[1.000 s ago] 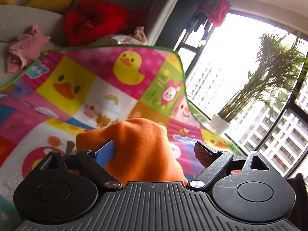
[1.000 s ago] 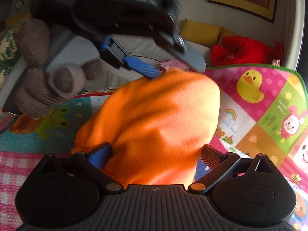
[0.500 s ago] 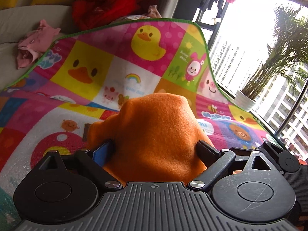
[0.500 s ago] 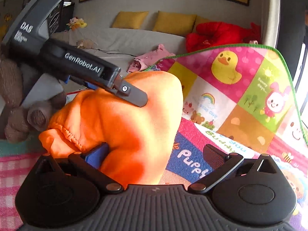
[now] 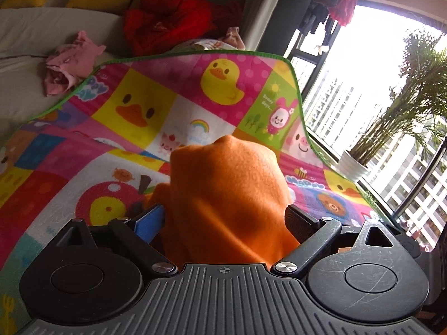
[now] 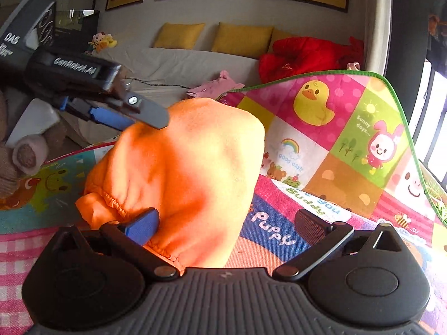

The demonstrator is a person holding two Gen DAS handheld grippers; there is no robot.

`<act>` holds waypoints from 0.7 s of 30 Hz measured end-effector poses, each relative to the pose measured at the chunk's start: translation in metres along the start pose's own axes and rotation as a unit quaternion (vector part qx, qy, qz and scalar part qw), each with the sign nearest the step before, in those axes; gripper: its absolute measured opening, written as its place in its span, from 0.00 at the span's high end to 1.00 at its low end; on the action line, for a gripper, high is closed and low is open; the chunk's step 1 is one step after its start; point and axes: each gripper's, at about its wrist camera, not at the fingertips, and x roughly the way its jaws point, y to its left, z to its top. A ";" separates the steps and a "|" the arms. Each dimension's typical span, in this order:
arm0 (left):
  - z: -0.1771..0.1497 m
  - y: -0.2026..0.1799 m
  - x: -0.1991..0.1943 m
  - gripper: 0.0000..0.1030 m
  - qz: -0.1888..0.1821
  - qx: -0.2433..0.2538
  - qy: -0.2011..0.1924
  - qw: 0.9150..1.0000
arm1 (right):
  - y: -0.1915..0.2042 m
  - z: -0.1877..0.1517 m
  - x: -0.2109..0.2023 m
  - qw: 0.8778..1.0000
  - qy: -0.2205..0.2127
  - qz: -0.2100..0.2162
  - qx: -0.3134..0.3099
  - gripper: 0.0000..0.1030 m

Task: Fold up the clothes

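An orange fleece garment [image 5: 229,195] with an elastic hem is bunched up above the colourful play mat [image 5: 167,103]. In the left wrist view it fills the whole gap between the wide-apart fingers of my left gripper [image 5: 225,220] and hides the tips. In the right wrist view the garment [image 6: 190,167] lies against the blue left pad [image 6: 142,226] of my right gripper [image 6: 226,224]. That gripper stands open, with mat showing beside its right finger [image 6: 310,223]. The left gripper [image 6: 139,114] reaches in from the upper left and touches the top of the cloth.
A beige sofa [image 6: 181,64] behind the mat carries yellow cushions [image 6: 240,37], a red jacket [image 5: 173,22] and a crumpled pink garment [image 5: 69,61]. A potted palm [image 5: 354,164] stands by the window on the right. A brown plush toy [image 6: 25,156] sits at the left.
The orange garment has slid left in the right gripper, baring its right finger. In the left gripper it now fills the gap. The left gripper dropped to the garment's upper left.
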 end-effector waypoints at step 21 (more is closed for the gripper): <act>-0.049 0.006 -0.005 0.02 0.130 0.003 0.026 0.991 | -0.008 0.017 0.045 0.994 0.041 -0.016 0.098 0.00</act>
